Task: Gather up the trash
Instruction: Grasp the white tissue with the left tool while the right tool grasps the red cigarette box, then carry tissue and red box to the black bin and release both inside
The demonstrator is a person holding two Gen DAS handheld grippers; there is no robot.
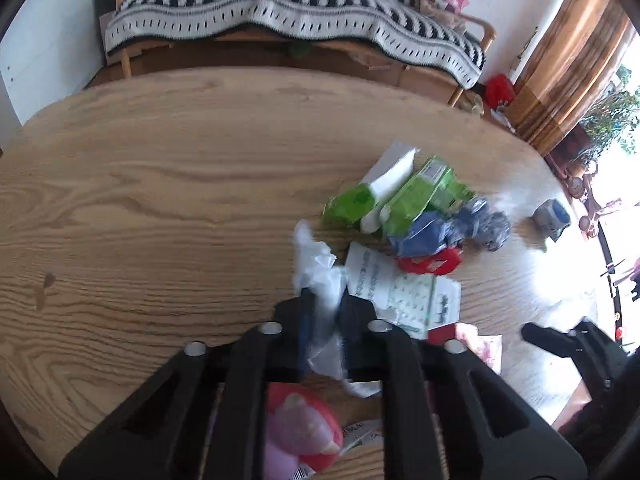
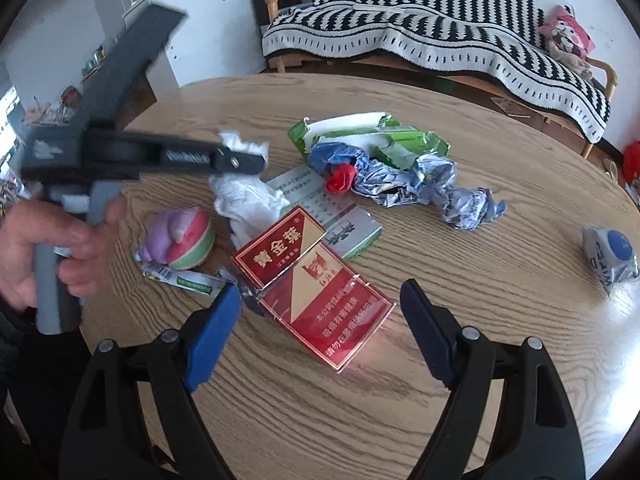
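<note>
My left gripper [image 1: 325,300] is shut on a crumpled white tissue [image 1: 316,264] and holds it above the round wooden table [image 1: 160,200]. In the right wrist view the same gripper [image 2: 256,156] comes in from the left with the tissue [image 2: 248,200] hanging from it. My right gripper [image 2: 320,300] is open and empty, its blue pads either side of a red cigarette pack [image 2: 312,284] lying open on the table. Green wrappers [image 2: 372,136], crumpled blue and silver foil [image 2: 420,184] and a small red scrap [image 2: 340,178] lie beyond it.
A pink and red round toy [image 2: 180,240] and a small green-white wrapper [image 2: 184,278] lie at the left. A printed leaflet [image 2: 304,188], a small green box [image 2: 354,234] and a blue-white packet [image 2: 610,256] are also on the table. A bench with a striped blanket [image 2: 440,40] stands behind.
</note>
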